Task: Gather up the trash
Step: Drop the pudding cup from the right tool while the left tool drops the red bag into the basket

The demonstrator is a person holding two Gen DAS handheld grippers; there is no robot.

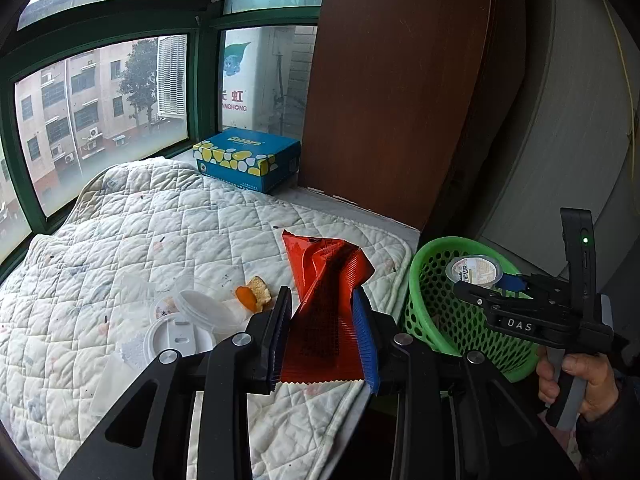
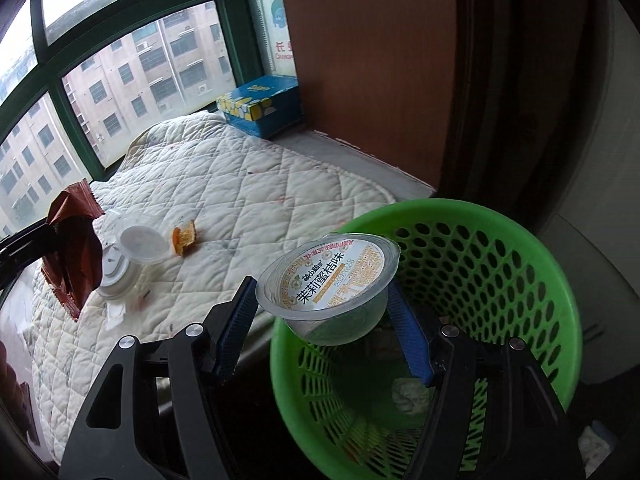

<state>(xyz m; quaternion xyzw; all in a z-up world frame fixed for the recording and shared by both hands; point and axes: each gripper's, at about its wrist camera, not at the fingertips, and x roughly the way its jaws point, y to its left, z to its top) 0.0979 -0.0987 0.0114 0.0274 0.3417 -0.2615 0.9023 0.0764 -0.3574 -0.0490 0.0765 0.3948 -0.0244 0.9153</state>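
Only rightward, perhaps paper wad (image 2: 408, 394) in basket (image 2: 560, 264).

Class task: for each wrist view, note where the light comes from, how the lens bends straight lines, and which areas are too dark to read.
Left wrist view: daylight from the green-framed window lights the white quilted pad; frame bars bow; corners go black. Right wrist view: same window light; the green perforated plastic basket bulges, its bottom shadowed; the brown wooden panel stays dim.

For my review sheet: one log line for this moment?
left gripper: shut on red foil wrapper | right gripper: holds clear plastic cup over green perforated basket
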